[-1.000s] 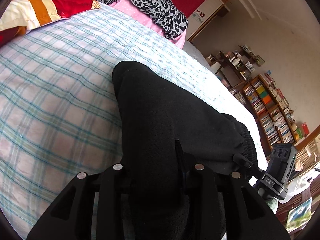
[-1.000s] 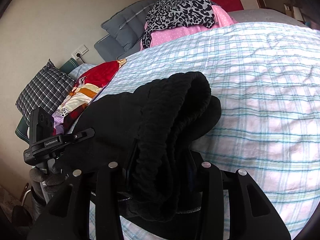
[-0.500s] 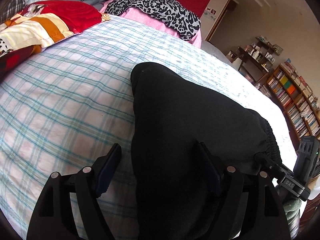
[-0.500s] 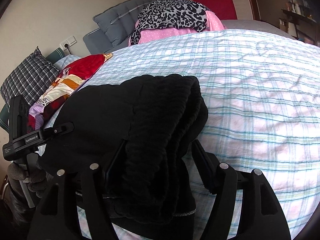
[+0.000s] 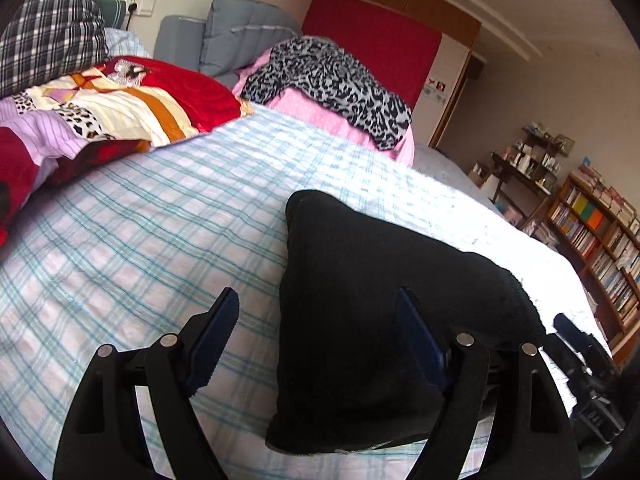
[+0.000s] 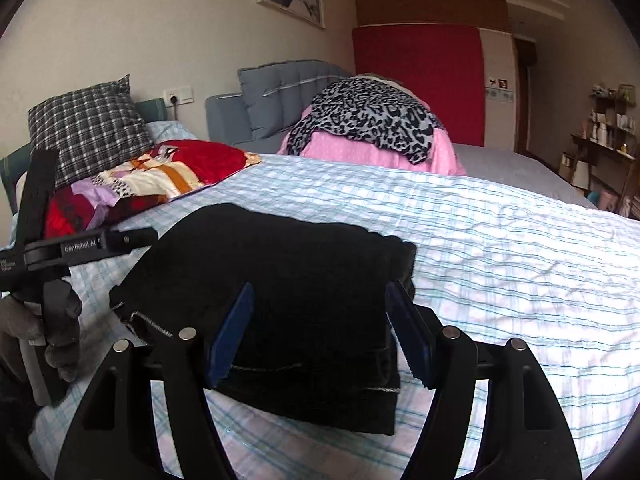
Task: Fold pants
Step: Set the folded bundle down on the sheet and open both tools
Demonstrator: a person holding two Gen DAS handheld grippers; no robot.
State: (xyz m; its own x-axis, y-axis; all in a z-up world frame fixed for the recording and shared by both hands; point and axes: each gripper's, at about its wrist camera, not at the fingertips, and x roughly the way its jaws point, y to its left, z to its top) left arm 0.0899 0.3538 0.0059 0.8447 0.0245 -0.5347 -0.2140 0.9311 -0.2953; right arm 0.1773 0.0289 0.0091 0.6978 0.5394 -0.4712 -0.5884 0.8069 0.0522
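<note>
Folding stage, seen along both tongs. The black pants [image 5: 360, 320] are lying as a compact, several-layered bundle on the plaid bedsheet [image 5: 140, 248], near the bed's front edge; in the right wrist view the bundle [image 6: 288, 300] is sitting at 6 o'clock of centre, its elastic waistband at the 3 o'clock end. The left tongs [image 5: 316, 344] are standing released, jaws wide, one pad over bare sheet and the other over the cloth without pinching it. The right tongs [image 6: 320, 332] are likewise released, straddling the bundle with both pads clear of it. Judged from the layering, the folds are appearing complete; what may be remaining is only smoothing or squaring the edges. At 9 o'clock in the right wrist view a gloved hand [image 6: 48, 320] is gripping the other device, whose bar is reading "GenRobot.AI" [image 6: 80, 247]. Beyond the bundle, toward 12 o'clock, a leopard-print garment [image 6: 368, 120] is resting on pink bedding [image 6: 360, 152]. Other writing is too small to read.
</note>
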